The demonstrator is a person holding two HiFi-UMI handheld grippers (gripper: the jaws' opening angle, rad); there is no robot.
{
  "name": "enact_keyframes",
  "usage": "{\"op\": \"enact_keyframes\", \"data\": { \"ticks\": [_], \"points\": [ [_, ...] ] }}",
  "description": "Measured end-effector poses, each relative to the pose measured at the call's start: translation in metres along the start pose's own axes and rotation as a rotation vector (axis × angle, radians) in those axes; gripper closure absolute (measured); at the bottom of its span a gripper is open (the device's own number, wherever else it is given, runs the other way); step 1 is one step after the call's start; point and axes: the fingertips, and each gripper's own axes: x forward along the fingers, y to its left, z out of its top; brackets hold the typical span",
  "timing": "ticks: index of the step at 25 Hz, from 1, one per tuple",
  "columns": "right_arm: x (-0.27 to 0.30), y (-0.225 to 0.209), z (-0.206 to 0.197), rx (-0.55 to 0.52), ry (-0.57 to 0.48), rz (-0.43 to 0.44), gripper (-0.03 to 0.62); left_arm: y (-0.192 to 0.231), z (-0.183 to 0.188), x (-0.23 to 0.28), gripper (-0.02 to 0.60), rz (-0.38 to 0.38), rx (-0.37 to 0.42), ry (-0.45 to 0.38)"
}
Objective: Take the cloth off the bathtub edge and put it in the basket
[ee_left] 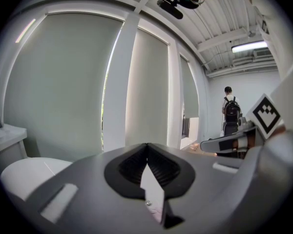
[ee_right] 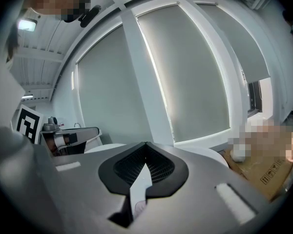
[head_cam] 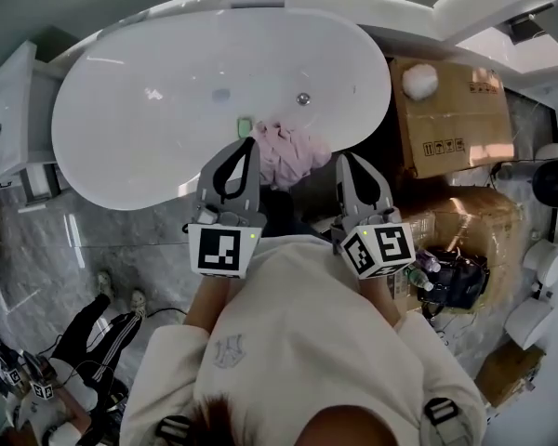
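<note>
Looking down from the head view: the bathtub (head_cam: pixel 121 179) is a glossy white oval shell with a smooth rounded rim and a small metal drain (head_cam: pixel 303 98) in its bottom. The floor (head_cam: pixel 121 240) is polished grey veined stone. A matte brown cardboard box (head_cam: pixel 451 119) sits right of the tub, with a white fluffy ball (head_cam: pixel 419 80) on top.

The cloth (head_cam: pixel 293 151) is pale pink, soft and wrinkled, bunched into a lump on the tub's near rim. It lies between my two gripper tips. The left gripper (head_cam: pixel 248 145) is just beside its left edge and the right gripper (head_cam: pixel 352 163) is near its right. I can't tell from here whether either touches it.

The gripper views settle the jaws. Both pairs are clenched, ribbed black pads meeting tip to tip with nothing between them. The bodies are matte grey plastic.

The cloth shows only in the head view. Only the gripper views show the tall pale blinds (ee_left: pixel 63 82) between white window posts. Only the left gripper view shows a person with a backpack (ee_left: pixel 230 108), far off.
</note>
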Motion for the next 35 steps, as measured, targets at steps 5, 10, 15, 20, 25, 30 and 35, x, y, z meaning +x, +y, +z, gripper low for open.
{"op": "enact_keyframes", "data": {
  "ticks": [5, 10, 15, 20, 25, 30, 35],
  "points": [
    [0.006, -0.007, -0.003, 0.01, 0.015, -0.02, 0.599, -0.002, 0.002, 0.009, 0.574, -0.032, 0.003, 0.008],
    [0.013, -0.004, -0.003, -0.001, 0.024, -0.038, 0.599, 0.006, 0.005, 0.015, 0.574, -0.052, -0.004, 0.004],
    [0.022, 0.004, 0.006, -0.01, -0.014, -0.062, 0.597, 0.016, 0.006, 0.019, 0.574, -0.085, 0.033, 0.014],
    [0.035, 0.009, 0.005, -0.008, -0.016, -0.067, 0.493, 0.028, 0.008, 0.026, 0.572, -0.107, 0.031, 0.028],
    [0.053, 0.007, -0.023, -0.031, 0.064, -0.027, 0.394, 0.035, 0.001, 0.035, 0.572, -0.111, -0.032, 0.019],
    [0.07, -0.001, -0.064, -0.064, 0.169, 0.009, 0.333, 0.047, -0.027, 0.044, 0.573, -0.07, -0.106, 0.064],
    [0.102, -0.024, -0.105, -0.042, 0.197, -0.012, 0.335, 0.059, -0.067, 0.067, 0.574, -0.055, -0.142, 0.102]
  ]
}}
